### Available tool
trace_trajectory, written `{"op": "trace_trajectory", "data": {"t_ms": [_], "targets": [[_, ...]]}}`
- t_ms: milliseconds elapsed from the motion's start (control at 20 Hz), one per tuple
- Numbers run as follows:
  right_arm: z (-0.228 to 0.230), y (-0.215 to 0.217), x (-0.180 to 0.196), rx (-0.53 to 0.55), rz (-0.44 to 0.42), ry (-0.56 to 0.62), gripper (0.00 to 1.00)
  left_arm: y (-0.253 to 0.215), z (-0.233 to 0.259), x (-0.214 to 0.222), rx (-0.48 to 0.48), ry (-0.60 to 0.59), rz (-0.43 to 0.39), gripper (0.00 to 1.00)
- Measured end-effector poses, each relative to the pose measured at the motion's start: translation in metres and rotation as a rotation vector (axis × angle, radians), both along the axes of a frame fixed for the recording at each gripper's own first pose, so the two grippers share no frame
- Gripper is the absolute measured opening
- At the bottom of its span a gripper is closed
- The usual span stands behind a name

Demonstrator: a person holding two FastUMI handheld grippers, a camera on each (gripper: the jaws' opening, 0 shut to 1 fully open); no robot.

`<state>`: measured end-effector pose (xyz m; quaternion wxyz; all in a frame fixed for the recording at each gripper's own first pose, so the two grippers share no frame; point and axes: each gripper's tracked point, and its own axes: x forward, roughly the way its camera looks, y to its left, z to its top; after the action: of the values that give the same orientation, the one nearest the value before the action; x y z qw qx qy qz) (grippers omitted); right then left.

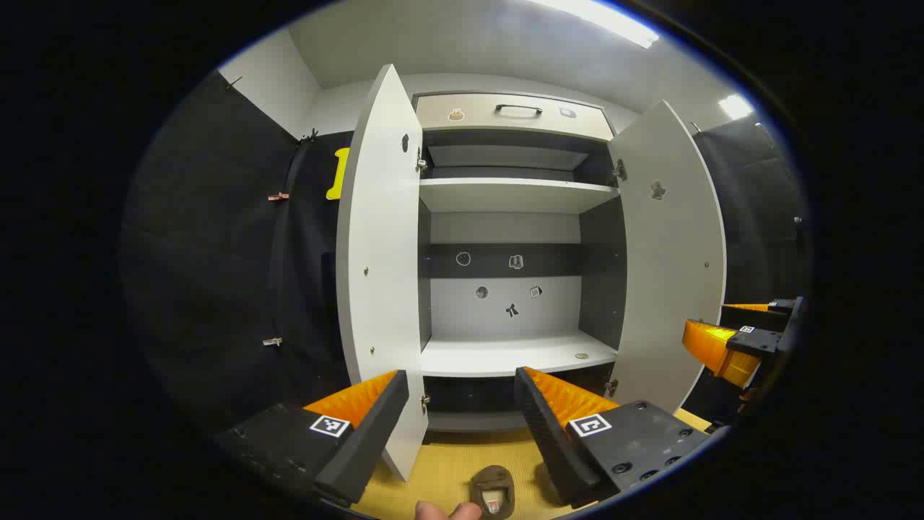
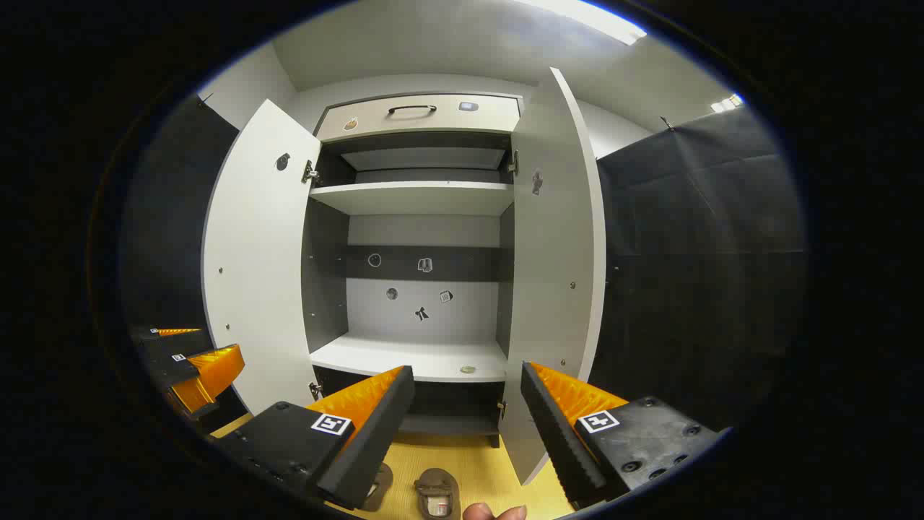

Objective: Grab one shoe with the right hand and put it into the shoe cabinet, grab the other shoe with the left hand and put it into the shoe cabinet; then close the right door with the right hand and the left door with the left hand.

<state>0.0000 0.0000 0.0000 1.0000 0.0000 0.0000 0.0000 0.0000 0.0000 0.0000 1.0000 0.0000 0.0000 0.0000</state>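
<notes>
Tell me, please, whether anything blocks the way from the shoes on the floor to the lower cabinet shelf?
Nothing visible does: both doors, left door and right door, stand open, and the lower shelf above the shoes holds just one small round thing.

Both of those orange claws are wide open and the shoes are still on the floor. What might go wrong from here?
1. The shoes lie low, right by the right door; reaching down, the right gripper may bump its edge.
2. Both doors stand open around a narrow gap, so the left gripper could knock the left door when carrying a shoe to the shelf.
</notes>
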Motion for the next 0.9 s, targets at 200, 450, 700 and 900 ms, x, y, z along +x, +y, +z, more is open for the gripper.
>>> {"op": "trace_trajectory", "data": {"t_ms": [200, 450, 700, 900], "targets": [[0.0009, -0.0005, -0.0014, 0.009, -0.001, -0.004, 0.98, 0.0004, -0.0012, -0.0018, 0.008, 0.005, 0.001, 0.95], [0.0006, -0.0022, -0.004, 0.009, -0.005, -0.002, 0.98, 0.0015, -0.0007, -0.004, 0.006, 0.005, 0.002, 0.95], [0.0001, -0.0041, -0.0046, 0.016, -0.01, 0.001, 0.98, 0.0011, 0.0003, -0.006, 0.015, 0.0, 0.0, 0.95], [-0.006, -0.0026, -0.0039, 0.017, -0.003, 0.015, 0.98, 0.0016, 0.0018, -0.0067, 0.014, -0.008, 0.002, 0.95]]}}
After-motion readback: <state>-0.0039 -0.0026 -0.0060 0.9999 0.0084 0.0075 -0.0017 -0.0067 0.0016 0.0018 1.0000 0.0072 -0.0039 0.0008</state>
